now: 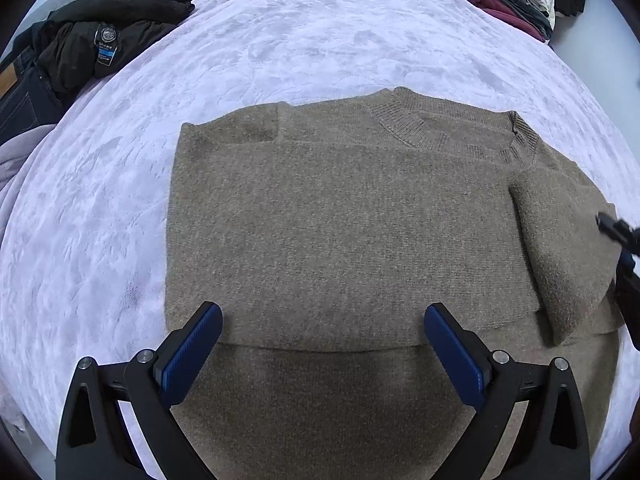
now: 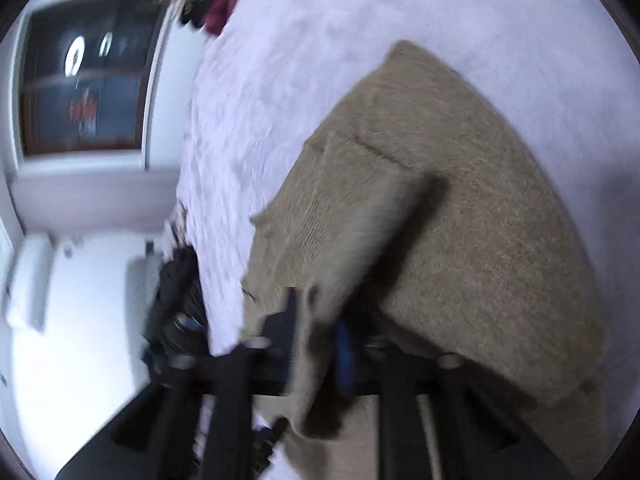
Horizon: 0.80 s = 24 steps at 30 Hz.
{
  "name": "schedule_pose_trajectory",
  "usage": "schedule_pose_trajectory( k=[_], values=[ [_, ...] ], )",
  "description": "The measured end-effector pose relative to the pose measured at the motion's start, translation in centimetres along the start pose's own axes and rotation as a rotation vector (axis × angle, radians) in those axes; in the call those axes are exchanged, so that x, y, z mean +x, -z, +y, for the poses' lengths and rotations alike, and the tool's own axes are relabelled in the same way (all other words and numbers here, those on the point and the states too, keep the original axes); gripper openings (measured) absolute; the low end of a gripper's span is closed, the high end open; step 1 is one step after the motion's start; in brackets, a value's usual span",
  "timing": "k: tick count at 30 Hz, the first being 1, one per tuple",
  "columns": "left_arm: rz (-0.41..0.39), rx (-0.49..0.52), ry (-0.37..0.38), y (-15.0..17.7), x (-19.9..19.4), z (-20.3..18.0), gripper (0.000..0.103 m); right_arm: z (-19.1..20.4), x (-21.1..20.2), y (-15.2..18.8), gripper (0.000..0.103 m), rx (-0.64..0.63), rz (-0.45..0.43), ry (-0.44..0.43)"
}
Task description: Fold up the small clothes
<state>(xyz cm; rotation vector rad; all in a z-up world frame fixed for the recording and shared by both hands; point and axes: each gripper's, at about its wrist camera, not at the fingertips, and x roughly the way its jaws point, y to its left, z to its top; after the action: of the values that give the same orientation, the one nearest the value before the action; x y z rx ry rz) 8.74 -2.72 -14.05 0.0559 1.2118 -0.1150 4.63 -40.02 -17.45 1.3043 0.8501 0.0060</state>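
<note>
Sweater [image 1: 340,220] lies flat mid-bed, wide bare blanket [image 1: 280,32] left and far. Left gripper [image 1: 323,322] spread empty above its near fold; right gripper [image 2: 316,320] clenched on its sleeve [image 2: 352,232].

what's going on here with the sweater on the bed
A person with a gripper in each hand is folding a tan sweater laid flat on a lilac bedspread. The right gripper is shut on a fold of the knit at the sweater's right side. The left gripper hangs open above the lower part, holding nothing.
</note>
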Motion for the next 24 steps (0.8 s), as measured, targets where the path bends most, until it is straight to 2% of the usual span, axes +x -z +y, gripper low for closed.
schedule_pose_trajectory(
  k=[2,3,6,8,12,15,19,21,23,24],
  values=[
    [-0.003,-0.005,0.006,0.2,-0.2,0.6,0.102,1.1,0.7,0.1,0.008,-0.007,-0.001,-0.060],
    [-0.006,-0.004,0.014,0.1,-0.4,0.9,0.101,2.4,1.1,0.3,0.007,-0.057,0.008,-0.086],
    [-0.027,0.001,0.028,0.6,-1.1,2.0,0.102,7.1,2.4,2.0,0.007,-0.287,0.064,-0.121],
    [-0.029,-0.012,0.029,0.8,-1.3,2.9,0.102,10.3,4.1,4.1,0.007,-0.461,0.128,-0.112],
    [-0.023,-0.058,0.027,1.3,-1.5,5.5,0.102,13.8,8.9,9.6,0.008,-0.768,0.268,-0.025],
    [-0.021,-0.082,0.049,1.3,-1.4,7.4,0.102,13.4,12.7,13.4,0.008,-0.953,0.377,0.115],
    [-0.009,-0.090,0.142,1.0,-1.2,8.6,0.101,11.7,15.4,16.4,0.016,-1.086,0.471,0.279],
    [0.013,-0.082,0.225,0.6,-1.0,8.2,0.102,11.6,14.6,16.9,0.035,-1.096,0.469,0.267],
    [0.038,-0.085,0.303,0.1,-0.6,7.7,0.101,11.8,13.2,16.5,0.045,-1.056,0.458,0.247],
    [0.050,-0.087,0.346,-0.2,-0.3,7.4,0.101,11.7,12.2,16.1,0.045,-1.025,0.445,0.234]
  ],
)
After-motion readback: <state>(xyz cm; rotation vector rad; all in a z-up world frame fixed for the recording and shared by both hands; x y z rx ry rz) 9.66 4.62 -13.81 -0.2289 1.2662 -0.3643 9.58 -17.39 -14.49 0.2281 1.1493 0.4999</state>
